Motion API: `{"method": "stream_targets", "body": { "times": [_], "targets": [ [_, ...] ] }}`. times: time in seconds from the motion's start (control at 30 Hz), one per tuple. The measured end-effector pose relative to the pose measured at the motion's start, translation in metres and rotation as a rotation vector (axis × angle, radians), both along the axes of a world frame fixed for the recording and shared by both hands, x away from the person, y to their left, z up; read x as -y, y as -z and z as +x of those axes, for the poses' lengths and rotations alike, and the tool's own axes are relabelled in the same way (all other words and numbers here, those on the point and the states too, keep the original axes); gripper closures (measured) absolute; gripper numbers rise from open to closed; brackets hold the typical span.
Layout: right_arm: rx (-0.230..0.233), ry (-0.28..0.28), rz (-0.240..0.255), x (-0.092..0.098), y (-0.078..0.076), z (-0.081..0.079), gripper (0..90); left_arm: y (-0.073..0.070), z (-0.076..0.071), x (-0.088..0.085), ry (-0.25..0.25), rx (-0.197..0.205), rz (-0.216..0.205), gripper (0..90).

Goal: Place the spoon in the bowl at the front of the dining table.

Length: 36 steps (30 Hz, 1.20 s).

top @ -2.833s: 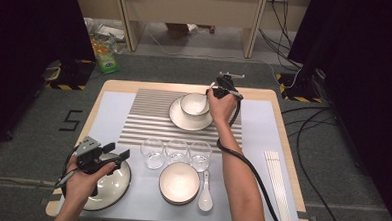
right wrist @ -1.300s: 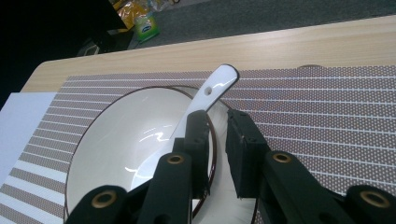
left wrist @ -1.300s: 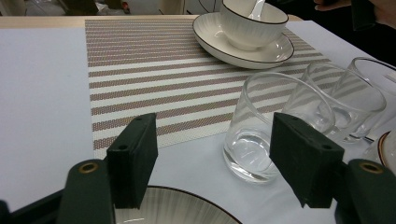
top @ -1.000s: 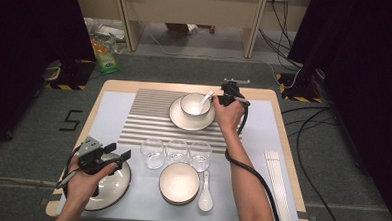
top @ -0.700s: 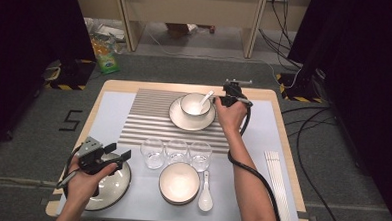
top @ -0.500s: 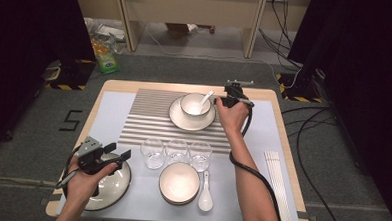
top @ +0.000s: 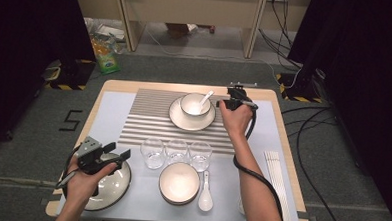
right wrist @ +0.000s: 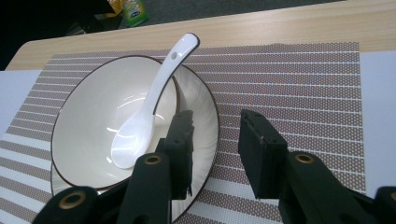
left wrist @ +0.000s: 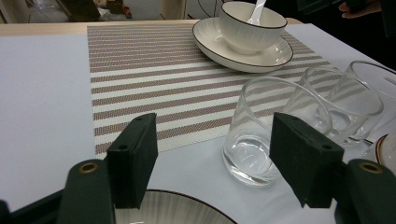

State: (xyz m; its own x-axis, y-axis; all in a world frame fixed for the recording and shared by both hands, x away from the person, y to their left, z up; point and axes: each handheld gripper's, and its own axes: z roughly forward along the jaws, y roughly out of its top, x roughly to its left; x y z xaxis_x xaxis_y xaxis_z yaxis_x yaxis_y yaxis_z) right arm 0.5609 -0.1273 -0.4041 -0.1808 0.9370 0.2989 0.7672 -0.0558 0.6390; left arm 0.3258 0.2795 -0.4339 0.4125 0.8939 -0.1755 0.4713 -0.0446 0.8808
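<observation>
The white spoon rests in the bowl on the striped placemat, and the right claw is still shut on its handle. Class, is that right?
Not quite. The white spoon does rest in the bowl on the striped placemat, but the right claw has let go: its jaws have just been opening, with nothing between them. The right gripper view shows this.

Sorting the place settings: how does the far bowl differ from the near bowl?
The far bowl sits on a plate on the striped mat; the near bowl sits on the white sheet, no plate visible under it. The far bowl holds its spoon; the near bowl's spoon lies beside it. Both are white with dark rims.
</observation>
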Motion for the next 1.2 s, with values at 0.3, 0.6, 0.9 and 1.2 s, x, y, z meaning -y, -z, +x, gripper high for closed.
{"method": "stream_targets", "body": {
  "times": [0.3,0.6,0.9,1.2],
  "targets": [
    [-0.015,-0.001,-0.005,0.008,-0.006,-0.01,63.7,0.0,-0.001,0.0,0.001,0.001,0.0,31.9],
    [-0.058,0.003,-0.029,0.022,-0.004,-0.022,62.5,-0.001,-0.001,0.0,0.001,0.0,-0.002,31.9],
    [-0.09,0.008,-0.041,0.034,-0.002,-0.03,61.3,-0.001,-0.002,-0.001,0.003,-0.003,0.011,31.9],
    [-0.131,0.013,-0.061,0.045,0.001,-0.045,61.3,-0.002,-0.002,-0.002,0.001,0.002,0.008,31.9]
  ]
}}
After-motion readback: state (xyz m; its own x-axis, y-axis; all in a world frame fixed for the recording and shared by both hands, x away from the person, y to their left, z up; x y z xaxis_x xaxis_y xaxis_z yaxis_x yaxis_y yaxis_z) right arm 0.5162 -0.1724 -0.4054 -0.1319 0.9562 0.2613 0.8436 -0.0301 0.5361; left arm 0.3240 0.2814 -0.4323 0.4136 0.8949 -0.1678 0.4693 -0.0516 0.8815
